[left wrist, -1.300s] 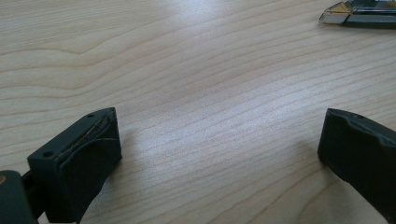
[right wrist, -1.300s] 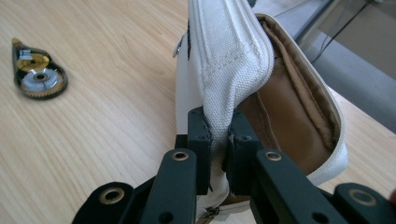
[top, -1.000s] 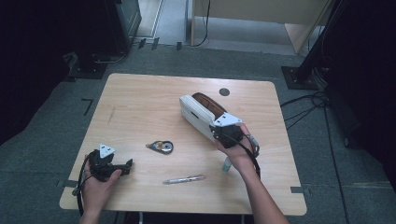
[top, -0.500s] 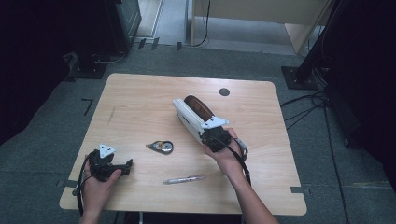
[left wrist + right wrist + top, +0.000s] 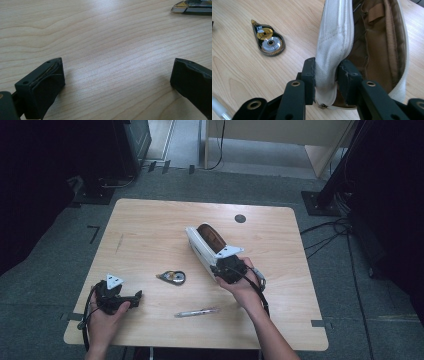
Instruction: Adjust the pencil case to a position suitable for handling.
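Your right claw (image 5: 325, 75) has its two jaws on either side of the near white wall of the open pouch (image 5: 337, 37), at its zip end; the jaws have just been opening a little, yet the fabric sits pinched between the pads. The pouch (image 5: 205, 242), brown-lined, lies near the middle of the tabletop (image 5: 150, 225), its mouth upward. The correction-tape roller (image 5: 171, 277) lies to the left of the pouch and apart from it; the pen (image 5: 195, 312) lies nearer you than the pouch. Your left claw (image 5: 135, 296), far left of the pouch, rests low on the tabletop with jaws wide and nothing between them.
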